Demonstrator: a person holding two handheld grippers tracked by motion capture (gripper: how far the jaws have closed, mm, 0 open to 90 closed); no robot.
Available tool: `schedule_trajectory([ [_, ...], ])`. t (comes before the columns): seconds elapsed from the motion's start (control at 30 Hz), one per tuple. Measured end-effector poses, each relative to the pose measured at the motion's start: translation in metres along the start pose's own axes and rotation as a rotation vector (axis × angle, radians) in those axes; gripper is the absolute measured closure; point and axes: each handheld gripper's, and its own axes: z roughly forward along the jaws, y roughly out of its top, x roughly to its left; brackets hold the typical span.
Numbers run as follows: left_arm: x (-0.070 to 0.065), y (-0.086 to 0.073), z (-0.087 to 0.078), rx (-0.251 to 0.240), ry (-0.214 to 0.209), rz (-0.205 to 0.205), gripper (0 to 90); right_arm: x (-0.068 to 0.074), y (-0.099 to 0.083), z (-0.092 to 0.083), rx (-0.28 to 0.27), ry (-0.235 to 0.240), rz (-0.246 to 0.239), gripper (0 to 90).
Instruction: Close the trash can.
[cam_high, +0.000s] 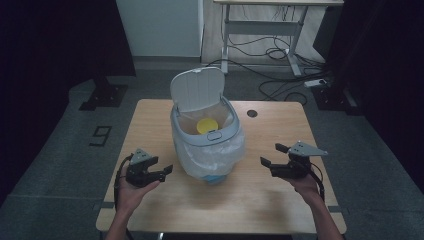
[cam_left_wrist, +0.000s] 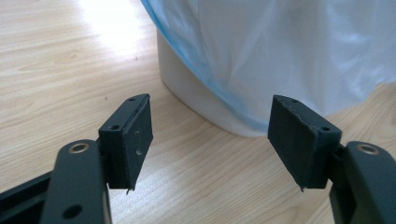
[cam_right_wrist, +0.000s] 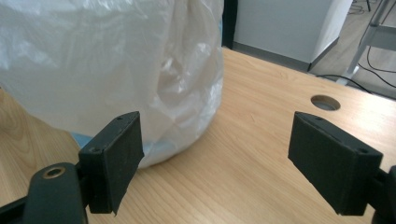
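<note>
White plastic hangs down over a small bin (cam_high: 207, 142) in the middle of the wooden table (cam_high: 150, 120). This is the bag (cam_high: 212, 155) that lines the bin, and its loose edge drapes over the sides. The lid (cam_high: 196, 89) stands up at the back, and a yellow thing (cam_high: 206, 125) lies inside.

The bin sits between the two hands. The left gripper (cam_high: 162, 172) is just beside the bag's lower left side, and the bag is straight ahead of its jaws. Its jaws are wide apart and hold nothing. The right gripper (cam_high: 273, 155) is a bit farther off, with the bag ahead and to one side. Its jaws are wide apart too, and hold nothing.

The left hand looks nearer, so it can likely reach the bag first.
</note>
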Motion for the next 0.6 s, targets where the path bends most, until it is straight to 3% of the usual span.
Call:
schedule_trajectory([
  [0.1, 0.004, 0.010, -0.011, -0.043, -0.018, -0.025, 29.6, -0.002, -0.004, -0.003, 0.005, -0.008, 0.008, 17.1],
  [0.23, 0.005, 0.017, -0.018, -0.070, -0.028, -0.030, 28.8, -0.002, -0.007, -0.006, 0.008, -0.011, 0.013, 17.1],
  [0.6, 0.001, 0.053, -0.036, -0.126, -0.017, 0.026, 27.8, -0.001, -0.025, -0.008, 0.043, -0.006, 0.022, 17.1],
])
